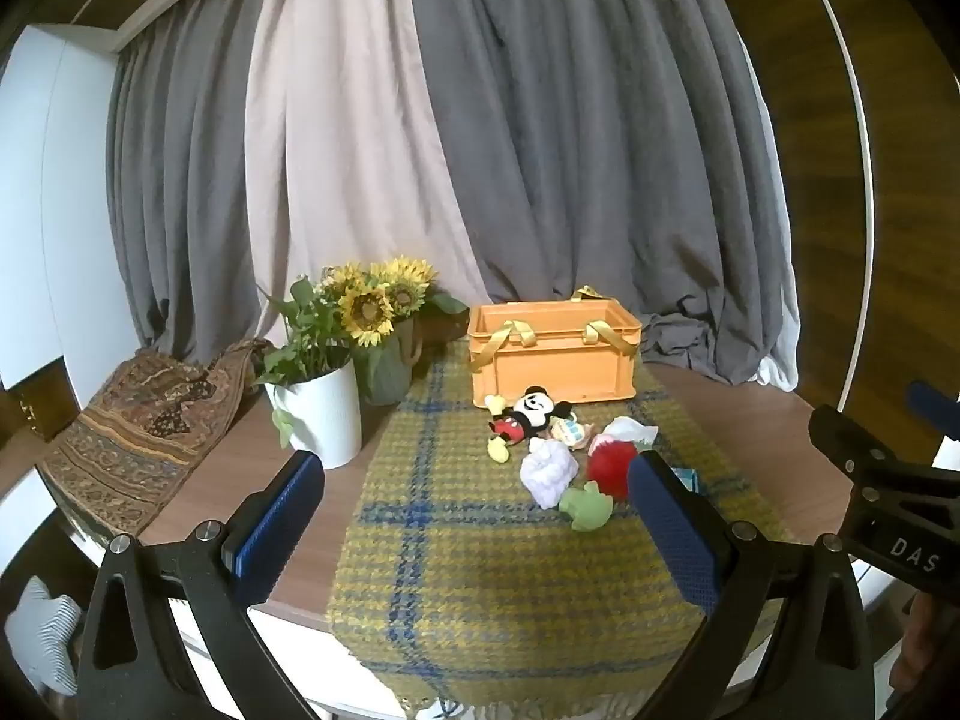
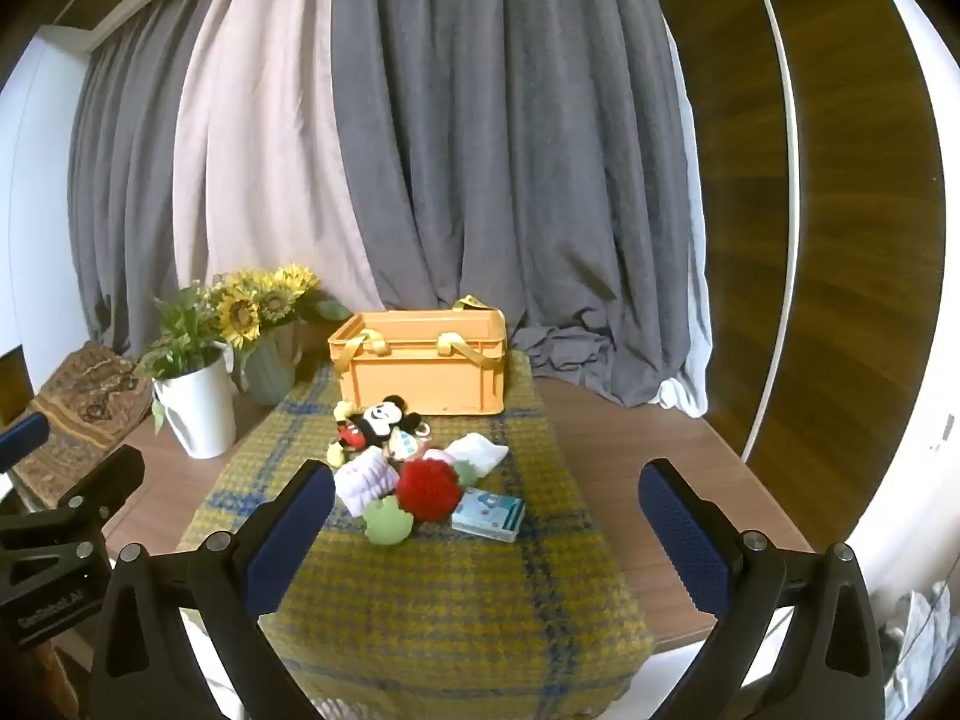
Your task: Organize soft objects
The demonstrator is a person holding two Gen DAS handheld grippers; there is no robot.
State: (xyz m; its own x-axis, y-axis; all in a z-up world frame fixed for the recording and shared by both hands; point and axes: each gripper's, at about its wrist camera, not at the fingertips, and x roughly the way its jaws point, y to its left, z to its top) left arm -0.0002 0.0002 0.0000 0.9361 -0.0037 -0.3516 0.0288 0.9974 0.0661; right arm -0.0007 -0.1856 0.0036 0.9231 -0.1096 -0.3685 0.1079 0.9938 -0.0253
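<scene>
Both grippers stand with jaws spread wide and nothing between them: the left gripper (image 1: 474, 516) and the right gripper (image 2: 486, 516) hover above the near end of a yellow-and-blue plaid woven cloth (image 1: 480, 588) laid over a brown wooden table (image 2: 630, 438).

On that cloth, just in front of an orange plastic crate with yellow strap handles (image 2: 420, 372), lies a heap of soft toys: a black, red and white mouse plush (image 2: 378, 420), a lilac fluffy bundle (image 2: 366, 480), a red pompom ball (image 2: 429, 489) and a green plush (image 2: 387, 519).

Only the right wrist view shows clearly a light blue printed packet (image 2: 489, 513) beside the ball; in the left view a blue finger pad hides most of it. The left view shows more of a patterned brown fabric (image 1: 138, 426) beyond a white pot of greenery (image 1: 324, 414) and sunflowers (image 1: 372, 300).

Readable writing: "DAS" on the right gripper's body in the left view; the lettering on the left gripper's body in the right view is blurred.
</scene>
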